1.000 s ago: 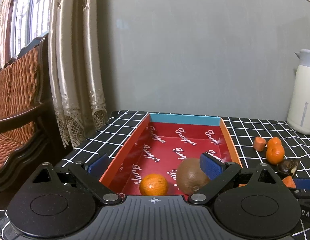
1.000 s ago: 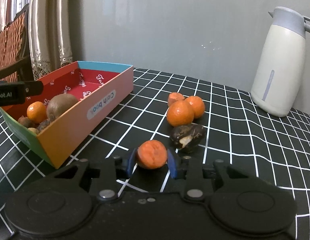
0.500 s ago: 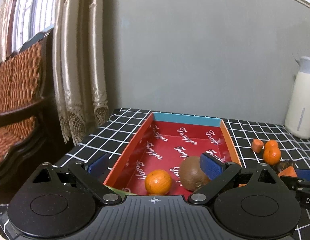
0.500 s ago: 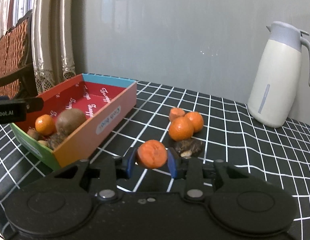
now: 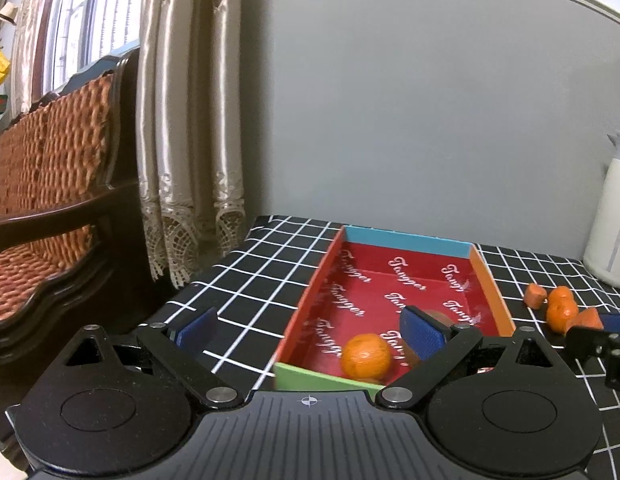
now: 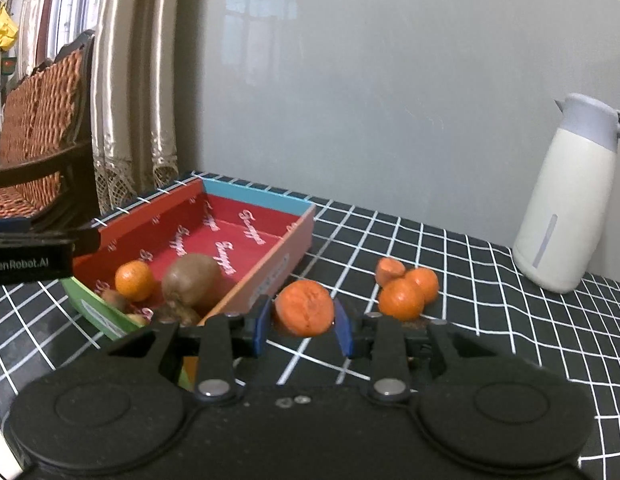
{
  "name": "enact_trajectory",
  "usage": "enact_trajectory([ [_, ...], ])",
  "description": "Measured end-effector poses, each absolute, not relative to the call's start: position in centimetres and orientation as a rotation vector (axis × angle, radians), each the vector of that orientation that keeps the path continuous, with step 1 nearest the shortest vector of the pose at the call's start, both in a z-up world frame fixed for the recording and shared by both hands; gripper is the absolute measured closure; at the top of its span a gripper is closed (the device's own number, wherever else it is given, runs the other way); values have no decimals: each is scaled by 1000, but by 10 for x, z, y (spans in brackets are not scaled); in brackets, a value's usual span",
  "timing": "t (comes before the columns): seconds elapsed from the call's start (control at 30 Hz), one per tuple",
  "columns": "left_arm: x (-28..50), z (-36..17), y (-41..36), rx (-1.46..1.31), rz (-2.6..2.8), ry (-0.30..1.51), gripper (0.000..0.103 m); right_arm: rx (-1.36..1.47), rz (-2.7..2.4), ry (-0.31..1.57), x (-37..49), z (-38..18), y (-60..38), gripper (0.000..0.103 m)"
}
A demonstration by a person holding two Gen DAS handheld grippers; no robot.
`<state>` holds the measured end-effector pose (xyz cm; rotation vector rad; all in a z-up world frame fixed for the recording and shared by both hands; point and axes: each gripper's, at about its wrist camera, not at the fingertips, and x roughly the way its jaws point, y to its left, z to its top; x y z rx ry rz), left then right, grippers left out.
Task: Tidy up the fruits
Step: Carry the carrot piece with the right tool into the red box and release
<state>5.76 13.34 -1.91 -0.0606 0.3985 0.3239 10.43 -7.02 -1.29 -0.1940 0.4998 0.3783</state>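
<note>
My right gripper (image 6: pixel 303 325) is shut on an orange chunk (image 6: pixel 303 307) with a rough cut face, held above the checked tablecloth just right of the box (image 6: pixel 257 200). The box is red inside with a blue far wall and holds a mandarin (image 6: pixel 133 280), a kiwi (image 6: pixel 193 280) and small brown fruits (image 6: pixel 181 314). My left gripper (image 5: pixel 310 332) is open and holds nothing. Its left pad is over the cloth, and its right pad is over the box (image 5: pixel 406 240), in front of the kiwi (image 5: pixel 440 316) and beside the mandarin (image 5: pixel 366 356).
Two mandarins (image 6: pixel 402 298) and another orange chunk (image 6: pixel 390 270) lie on the cloth right of the box. A white thermos jug (image 6: pixel 566 208) stands at the back right. A wooden chair (image 5: pixel 49 200) and curtains are beyond the table's left edge.
My right gripper has risen with the orange chunk and come closer to the box. My left gripper has shifted left, so the box now sits right of centre in its view.
</note>
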Motion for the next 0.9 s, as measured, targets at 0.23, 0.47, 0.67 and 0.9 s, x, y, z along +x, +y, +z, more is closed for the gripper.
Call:
enact_trajectory([
  [0.23, 50, -22, 155, -57, 351, 408, 6, -200, 430, 449, 98, -9, -43, 71],
  [0.47, 41, -26, 180, -57, 389, 419, 6, -221, 500, 449, 101, -18, 0, 71],
  [0.67, 33, -28, 198, -54, 403, 421, 6, -230, 547, 434, 104, -21, 33, 71],
  [0.9, 25, -30, 220, -49, 431, 428, 6, -204, 572, 430, 116, -27, 60, 71],
])
